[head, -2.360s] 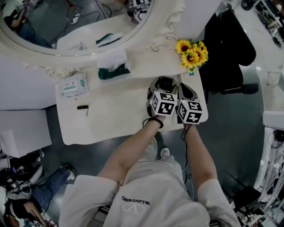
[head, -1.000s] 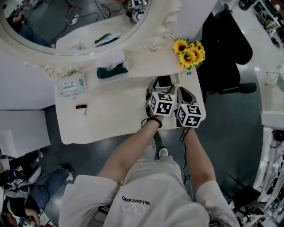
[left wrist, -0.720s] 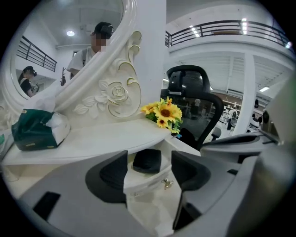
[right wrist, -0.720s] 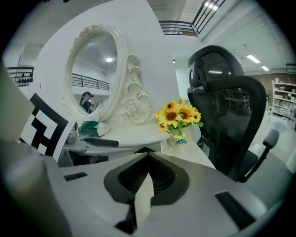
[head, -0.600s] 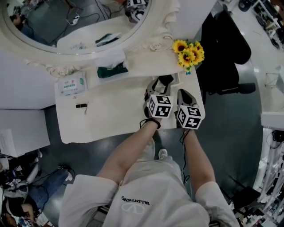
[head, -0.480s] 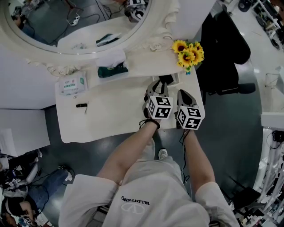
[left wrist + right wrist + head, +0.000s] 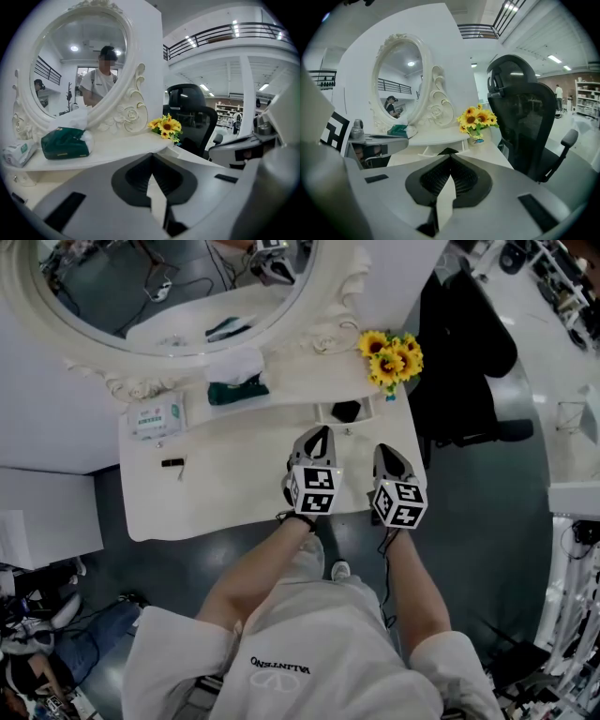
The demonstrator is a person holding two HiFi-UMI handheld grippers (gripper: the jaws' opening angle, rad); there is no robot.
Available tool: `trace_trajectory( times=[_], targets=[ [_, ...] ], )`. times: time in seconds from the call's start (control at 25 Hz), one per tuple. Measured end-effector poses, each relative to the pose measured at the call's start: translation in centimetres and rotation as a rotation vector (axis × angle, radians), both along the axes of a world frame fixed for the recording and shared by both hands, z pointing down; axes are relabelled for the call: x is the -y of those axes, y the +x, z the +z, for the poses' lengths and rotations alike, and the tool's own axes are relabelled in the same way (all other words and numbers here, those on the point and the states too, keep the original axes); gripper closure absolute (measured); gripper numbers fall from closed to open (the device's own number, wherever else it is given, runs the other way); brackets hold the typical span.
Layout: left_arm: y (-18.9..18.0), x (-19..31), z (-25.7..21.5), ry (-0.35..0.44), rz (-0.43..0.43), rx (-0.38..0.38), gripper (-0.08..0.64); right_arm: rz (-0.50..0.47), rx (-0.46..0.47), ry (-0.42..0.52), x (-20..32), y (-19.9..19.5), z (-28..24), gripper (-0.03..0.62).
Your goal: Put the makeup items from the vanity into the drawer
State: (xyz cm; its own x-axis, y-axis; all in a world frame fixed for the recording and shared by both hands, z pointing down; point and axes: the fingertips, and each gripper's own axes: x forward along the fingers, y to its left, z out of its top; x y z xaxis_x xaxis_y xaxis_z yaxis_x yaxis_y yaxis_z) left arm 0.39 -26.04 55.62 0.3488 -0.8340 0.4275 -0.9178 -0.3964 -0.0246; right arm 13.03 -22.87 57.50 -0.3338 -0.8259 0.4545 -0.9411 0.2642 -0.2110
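A small drawer point(image 7: 330, 412) stands open under the vanity's raised shelf, with a black round makeup item point(image 7: 348, 411) lying in it. My left gripper point(image 7: 322, 431) is just in front of the drawer, shut and empty, its jaws point(image 7: 151, 157) meeting tip to tip. To its right, near the table's front right corner, my right gripper point(image 7: 382, 450) is also shut with nothing in it point(image 7: 450, 157). A small black makeup stick point(image 7: 173, 464) and a thin pencil point(image 7: 183, 471) lie on the left part of the tabletop, far from both grippers.
A green tissue pack point(image 7: 234, 391) sits on the shelf point(image 7: 291, 381) below the oval mirror point(image 7: 178, 296). A wipes pack point(image 7: 155, 416) lies at the left. Sunflowers point(image 7: 389, 356) stand at the right corner. A black office chair point(image 7: 469, 343) is beyond the table's right side.
My left gripper has drawn back from the drawer toward the front edge and closed. The black round item stays in the drawer. The right gripper shifted slightly back.
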Motion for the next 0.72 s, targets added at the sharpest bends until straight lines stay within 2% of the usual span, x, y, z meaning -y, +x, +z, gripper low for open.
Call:
trace_trajectory(
  times=[0.48, 0.72],
  targets=[
    [-6.4, -6.9, -4.4, 0.119, -0.02, -0.12, 0.558, -0.019, 0.004, 0.076, -4.3, 2.2, -3.2, 0.583],
    [-10.3, -9.0, -7.5, 0.222, -0.038, -0.169, 0.558, -0.031, 0.013, 0.15, -5.4, 2.7, -5.9, 0.583]
  ],
)
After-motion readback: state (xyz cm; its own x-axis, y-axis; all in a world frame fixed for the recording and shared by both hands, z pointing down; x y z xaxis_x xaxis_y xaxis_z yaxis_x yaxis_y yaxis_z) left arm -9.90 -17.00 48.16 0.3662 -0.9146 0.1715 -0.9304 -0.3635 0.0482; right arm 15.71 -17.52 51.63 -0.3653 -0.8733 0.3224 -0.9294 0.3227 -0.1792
